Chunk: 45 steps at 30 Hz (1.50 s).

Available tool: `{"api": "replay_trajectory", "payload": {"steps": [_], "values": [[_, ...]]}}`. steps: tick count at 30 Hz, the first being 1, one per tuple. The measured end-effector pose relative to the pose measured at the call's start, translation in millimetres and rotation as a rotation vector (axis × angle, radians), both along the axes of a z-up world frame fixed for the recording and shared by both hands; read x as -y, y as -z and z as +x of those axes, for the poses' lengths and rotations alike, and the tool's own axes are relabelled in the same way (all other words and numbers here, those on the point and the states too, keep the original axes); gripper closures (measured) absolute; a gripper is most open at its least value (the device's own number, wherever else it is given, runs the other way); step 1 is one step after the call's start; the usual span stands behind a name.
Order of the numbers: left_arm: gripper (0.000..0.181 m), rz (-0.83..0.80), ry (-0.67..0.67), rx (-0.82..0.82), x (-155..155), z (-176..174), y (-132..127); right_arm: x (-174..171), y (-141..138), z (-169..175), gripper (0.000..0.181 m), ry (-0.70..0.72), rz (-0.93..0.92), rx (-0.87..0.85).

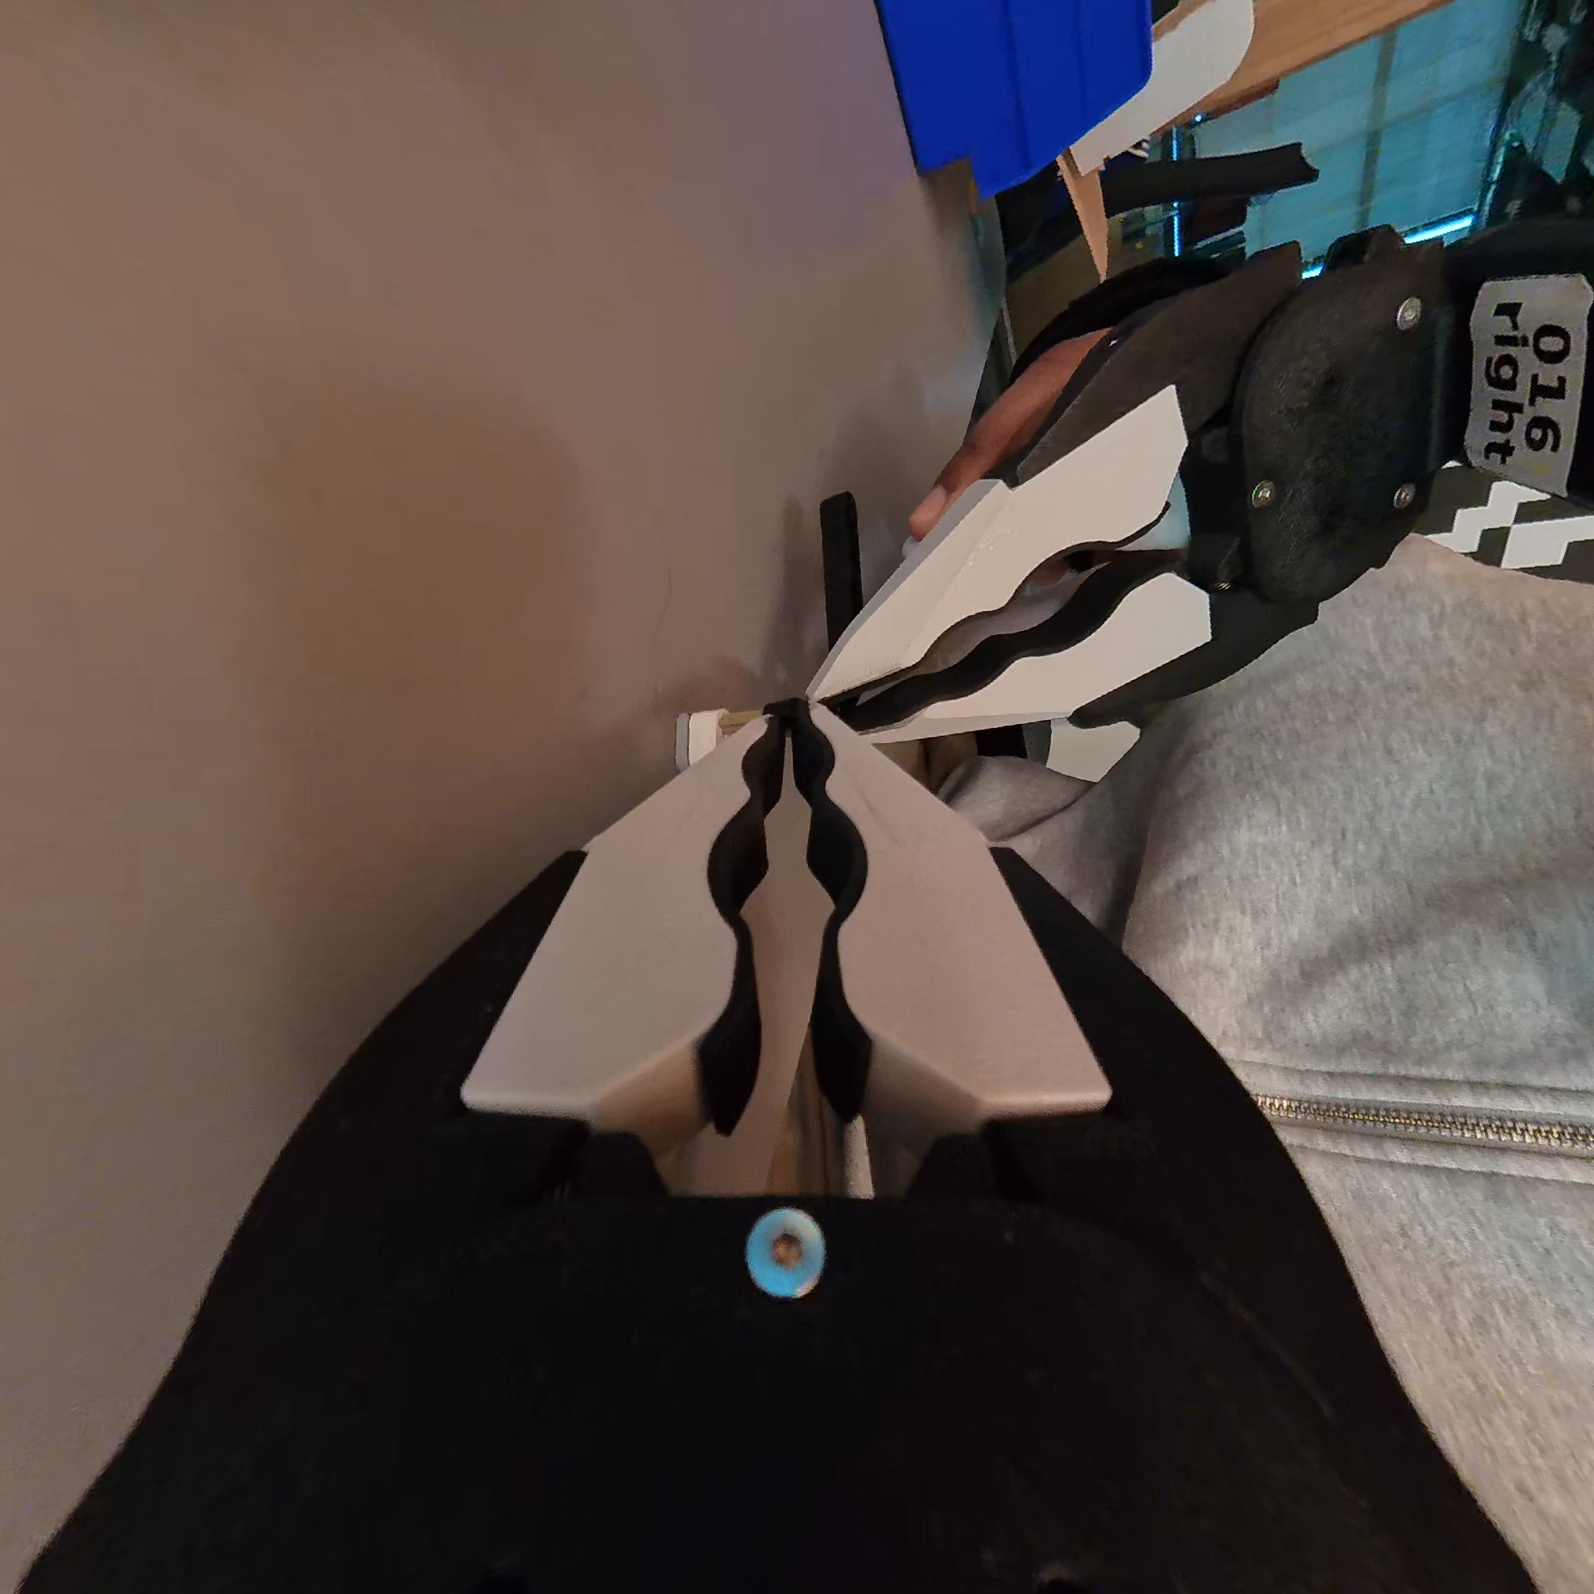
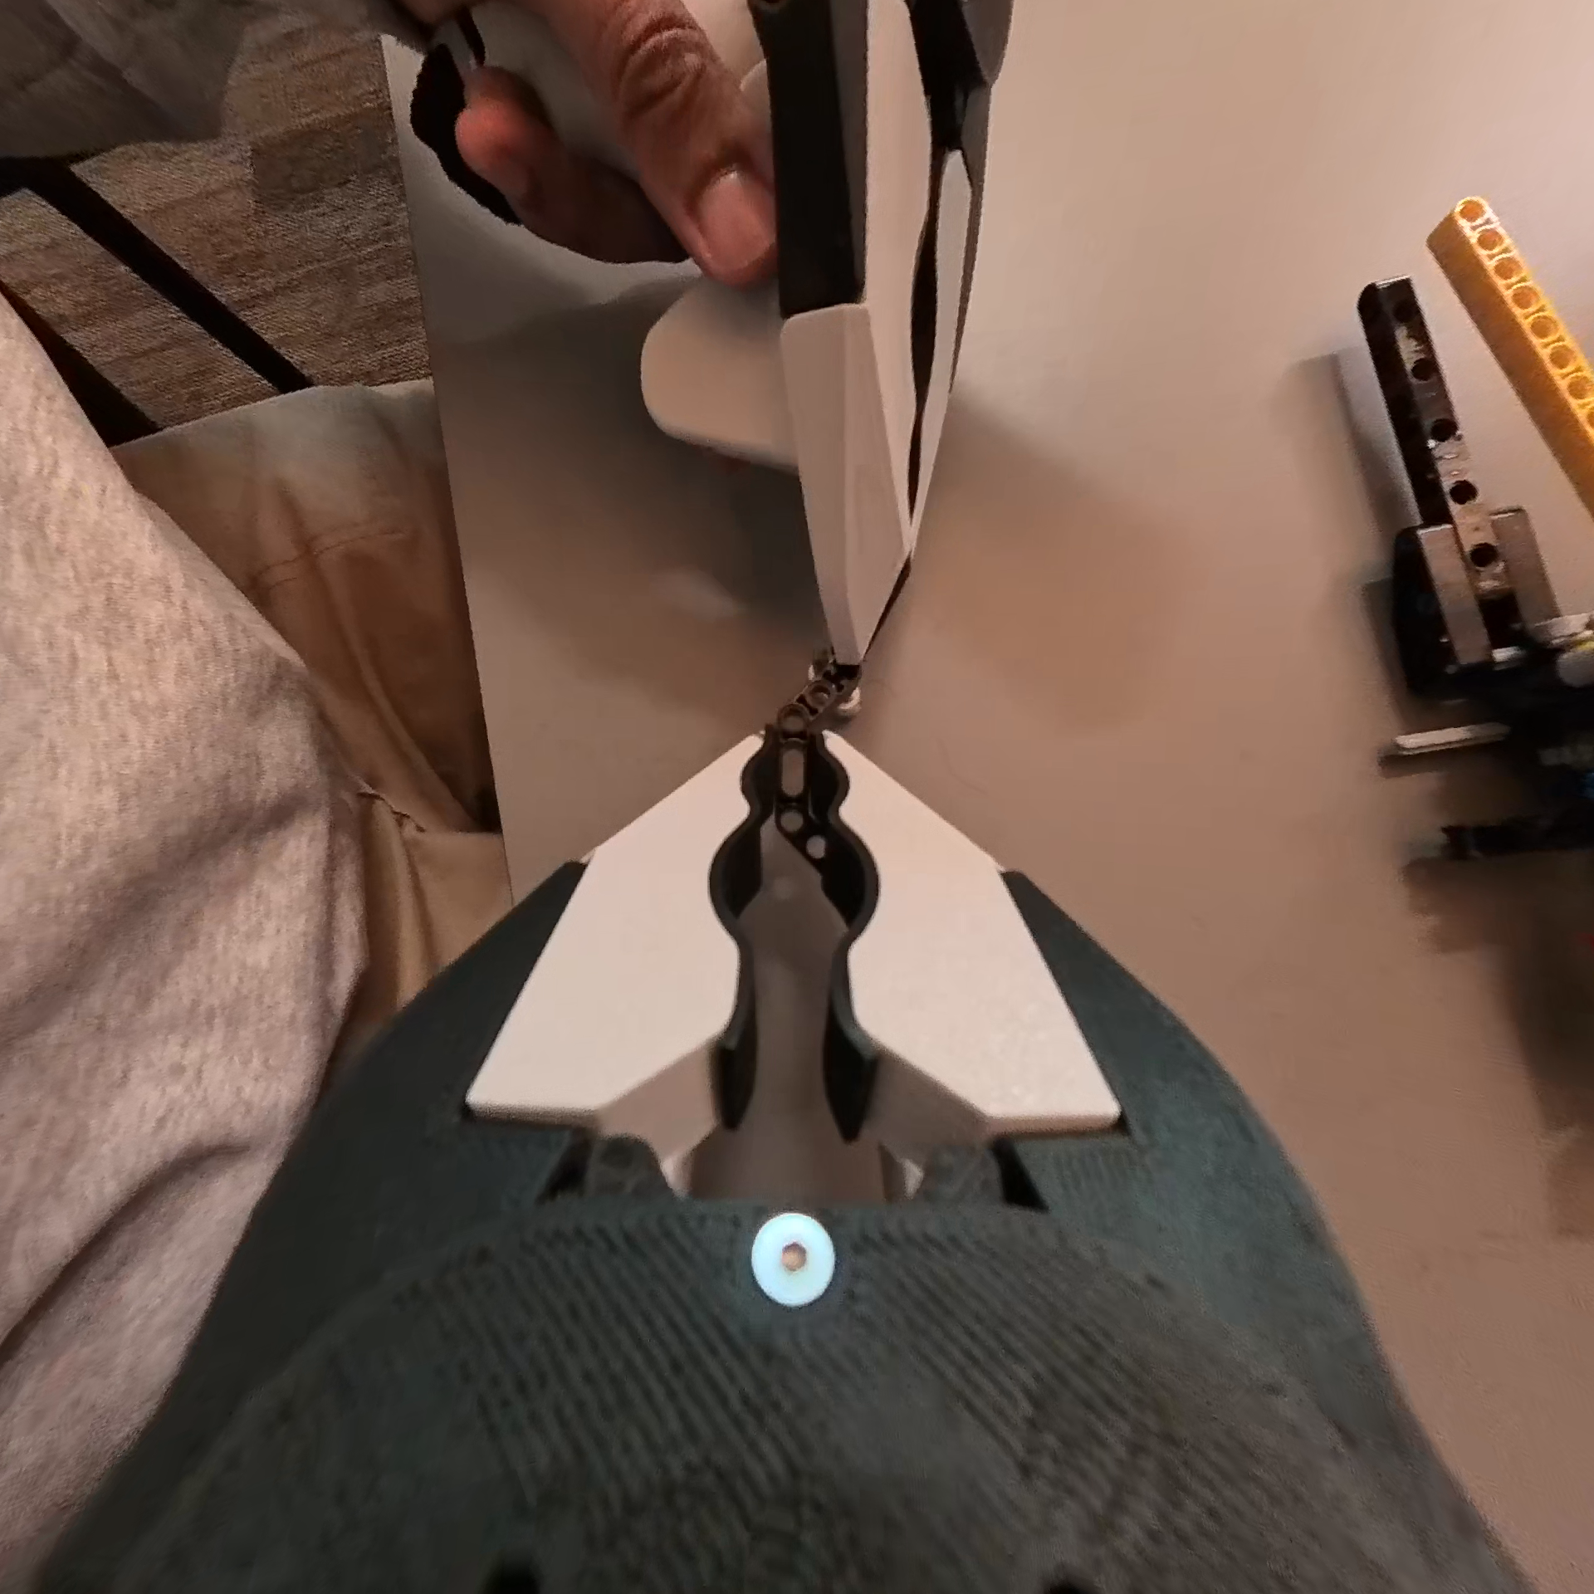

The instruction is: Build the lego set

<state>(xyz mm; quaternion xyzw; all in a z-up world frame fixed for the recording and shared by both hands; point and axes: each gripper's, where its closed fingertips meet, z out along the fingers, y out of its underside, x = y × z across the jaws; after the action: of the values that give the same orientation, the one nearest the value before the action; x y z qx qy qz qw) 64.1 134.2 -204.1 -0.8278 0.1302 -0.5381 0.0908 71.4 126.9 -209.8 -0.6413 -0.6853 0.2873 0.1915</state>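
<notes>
**Two grippers meeting tip to tip over the tabletop**

Right gripper [image 2: 798, 742]: fingers are pressed onto a thin black lego beam [image 2: 798, 781] with holes along it. The beam is seen lying lengthwise between the black pads, its far end sticking out past the tips.

Left gripper [image 1: 787, 716]: fingers are closed down to a narrow slit, pinching a small dark piece [image 1: 783, 709] at the very tips. What this piece is cannot be told from the left wrist view. A small white and tan part [image 1: 703, 733] is seen just beyond the left tips, partly hidden.

In the right wrist view the left gripper is seen coming down from above, its tips touching a short black link [image 2: 832, 690] that meets the far end of the beam. Whether the link and beam are joined cannot be told.

Both pieces are held just above the pale tabletop [image 2: 1121, 431], near its edge.

A partly built black lego assembly [image 2: 1466, 586] is noted lying on the tabletop, well apart to the right, with a long yellow beam [image 2: 1518, 319] beside it.

A grey zipped sweatshirt [image 1: 1337, 949] and a hand [image 2: 655, 129] on the left gripper's handle are in view. A blue bin [image 1: 1018, 78] is seen at the far end.
</notes>
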Motion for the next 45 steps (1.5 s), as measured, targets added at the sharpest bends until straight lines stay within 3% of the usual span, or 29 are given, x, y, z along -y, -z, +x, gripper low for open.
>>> {"api": "replay_trajectory", "payload": {"steps": [45], "values": [[0.179, 0.044, -0.016, -0.059, 3.0, -1.6, 0.7, -1.2, 3.6, 0.5, 0.175, -0.11, 0.08, 0.177]]}}
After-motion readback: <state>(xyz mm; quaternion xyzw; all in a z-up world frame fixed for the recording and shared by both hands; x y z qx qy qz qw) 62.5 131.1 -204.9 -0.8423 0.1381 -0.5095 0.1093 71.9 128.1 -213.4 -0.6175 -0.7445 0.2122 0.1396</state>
